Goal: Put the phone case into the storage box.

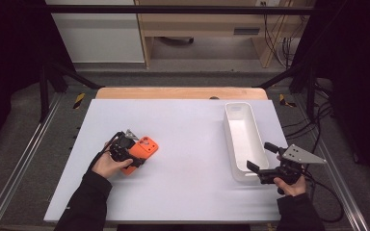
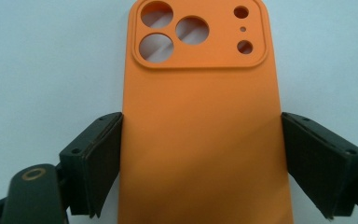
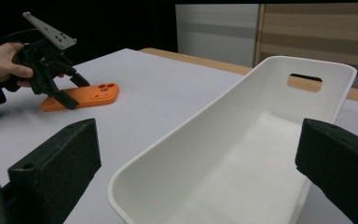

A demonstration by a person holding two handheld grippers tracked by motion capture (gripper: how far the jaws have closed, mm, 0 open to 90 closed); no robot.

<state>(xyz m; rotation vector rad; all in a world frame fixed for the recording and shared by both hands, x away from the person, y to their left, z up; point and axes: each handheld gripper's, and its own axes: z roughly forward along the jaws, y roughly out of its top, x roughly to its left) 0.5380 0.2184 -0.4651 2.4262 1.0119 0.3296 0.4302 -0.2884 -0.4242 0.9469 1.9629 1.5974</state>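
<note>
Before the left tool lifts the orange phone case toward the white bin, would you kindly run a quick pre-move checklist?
1. Left tool jaws flank the orange phone case on both long edges: ok.
2. Jaws clamped firmly on the case: cannot tell.
3. Case lies flat on the table: ok.
4. White bin holds nothing: ok.
5. Right tool open around the bin's near end: ok.
6. Table between case and bin free: ok.

White bin (image 1: 241,139) rests on the white table (image 1: 183,183).
</note>
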